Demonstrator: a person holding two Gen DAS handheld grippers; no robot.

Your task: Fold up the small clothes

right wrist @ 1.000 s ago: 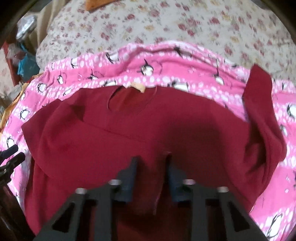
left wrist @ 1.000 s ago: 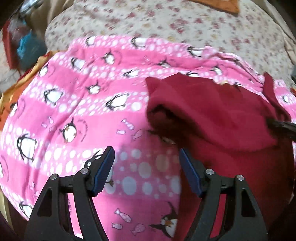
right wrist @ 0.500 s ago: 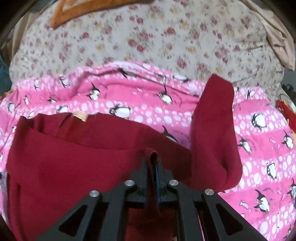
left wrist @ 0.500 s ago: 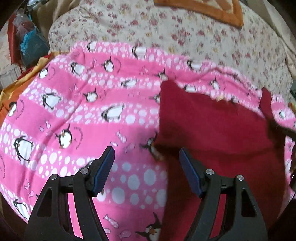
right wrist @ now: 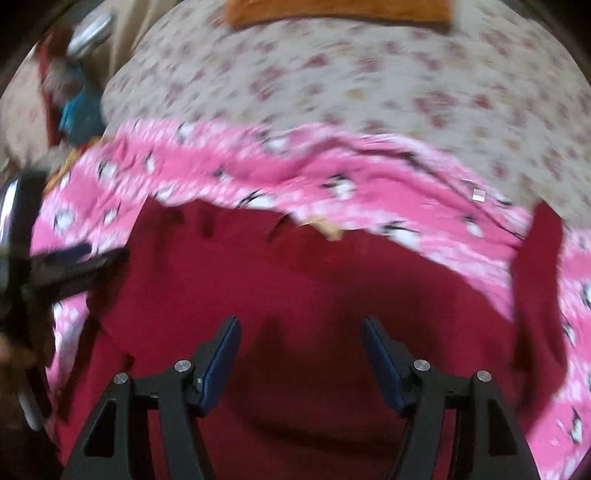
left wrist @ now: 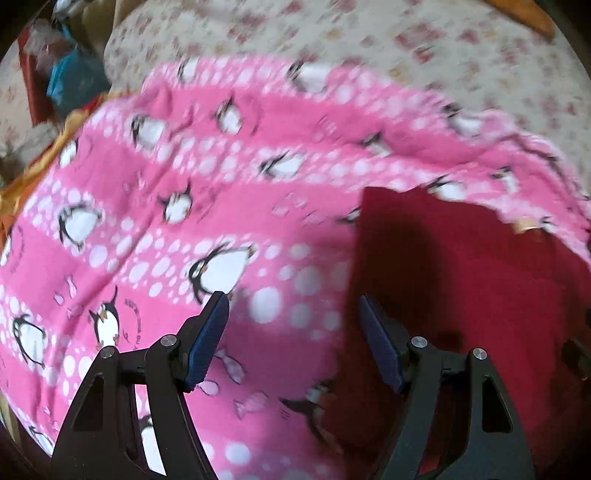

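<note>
A dark red garment (right wrist: 314, 280) lies spread on a pink penguin-print blanket (left wrist: 184, 206), its tan neck label (right wrist: 325, 227) at the far edge and one sleeve (right wrist: 535, 295) running down the right side. My right gripper (right wrist: 301, 354) hovers over the garment's middle, its jaws opening, with nothing pinched between the blue pads. In the left wrist view the red garment (left wrist: 461, 280) fills the right half. My left gripper (left wrist: 291, 332) stands open over the garment's left edge, one finger above the blanket and one above the red cloth, holding nothing. The left gripper (right wrist: 74, 258) also shows blurred at the right view's left edge.
The blanket lies on a cream floral bedspread (right wrist: 369, 85). An orange cloth (right wrist: 332, 14) sits at the far side. Red and blue clutter (left wrist: 55, 74) stands off the bed's far left corner, with orange fabric (left wrist: 22, 184) along the left edge.
The right gripper let go of the pinched fold of red cloth and opened wide. The left gripper, still open, slid left across the blanket, so the garment now sits further right in its view.
</note>
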